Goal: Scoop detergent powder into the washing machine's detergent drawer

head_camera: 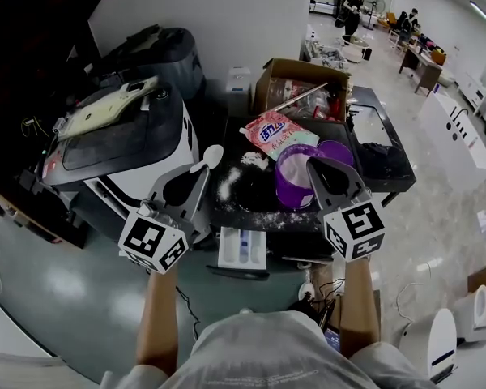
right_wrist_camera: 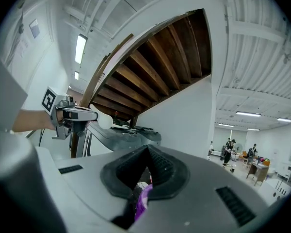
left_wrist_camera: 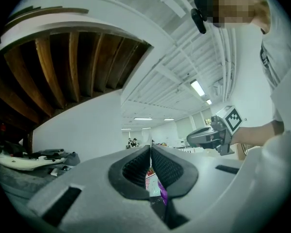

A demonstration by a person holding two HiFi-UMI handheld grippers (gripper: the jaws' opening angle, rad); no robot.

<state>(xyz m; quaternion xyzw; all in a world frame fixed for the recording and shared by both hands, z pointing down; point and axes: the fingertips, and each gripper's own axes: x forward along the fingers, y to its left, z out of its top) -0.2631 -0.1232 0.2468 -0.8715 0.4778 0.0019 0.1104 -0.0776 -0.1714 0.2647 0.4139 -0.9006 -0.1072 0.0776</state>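
we pinch the white spoon in our left gripper and the rim of the purple tub in our right gripper mid frame, but the open drawer at lower middle looks unfilled, so we think the scooping is still to do.

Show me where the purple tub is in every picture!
Head view: the purple tub sits mid-picture, right tongs at its rim.
Left gripper view: a purple sliver low between the left tongs.
Right gripper view: its purple rim low between the right tongs.
Shared landmark: people far down the room.
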